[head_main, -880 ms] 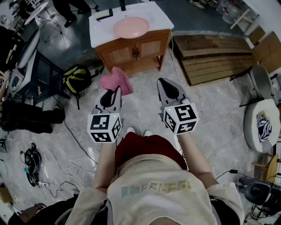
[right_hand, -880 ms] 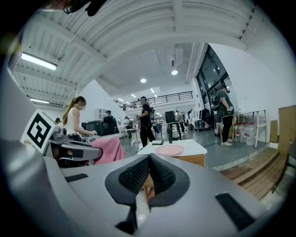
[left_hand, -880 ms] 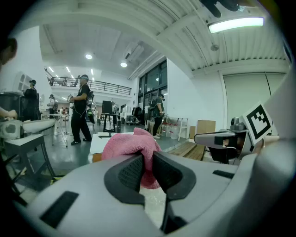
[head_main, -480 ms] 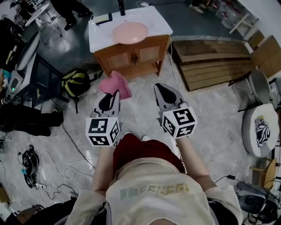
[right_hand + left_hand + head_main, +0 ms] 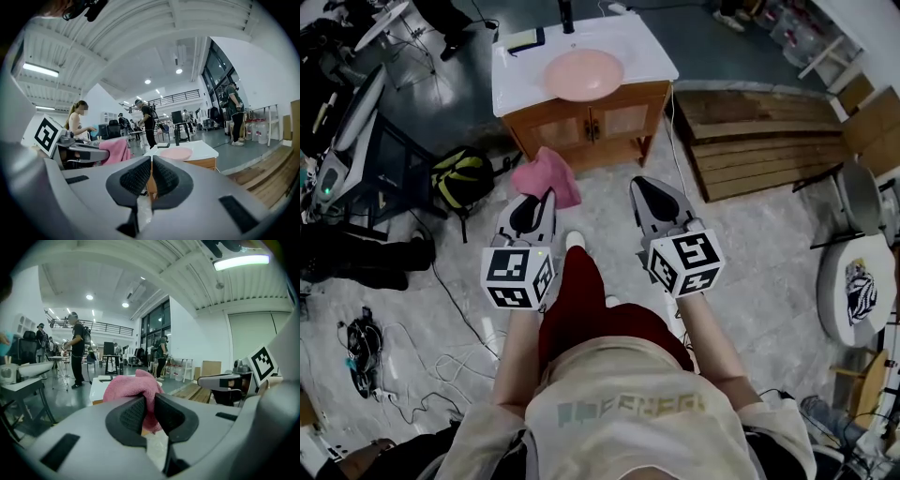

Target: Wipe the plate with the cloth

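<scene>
A pink plate (image 5: 582,73) lies on the white top of a wooden cabinet (image 5: 586,117) ahead of me; it also shows in the right gripper view as the pink plate (image 5: 176,153). My left gripper (image 5: 546,195) is shut on a pink cloth (image 5: 545,176), which bunches above its jaws as the pink cloth (image 5: 132,389) in the left gripper view. My right gripper (image 5: 641,180) is shut with nothing between its jaws. Both grippers (image 5: 151,174) are held in the air short of the cabinet, well away from the plate.
A dark phone-like item (image 5: 525,39) and a black faucet (image 5: 565,15) are on the cabinet top. A black and yellow backpack (image 5: 461,174) lies on the floor at the left, wooden pallets (image 5: 759,131) at the right. Cables (image 5: 441,356) trail on the floor. People stand in the background.
I have stepped forward: one foot now shows between the grippers, and the cabinet with the plate sits slightly nearer. Both grippers keep their hold and pose.
</scene>
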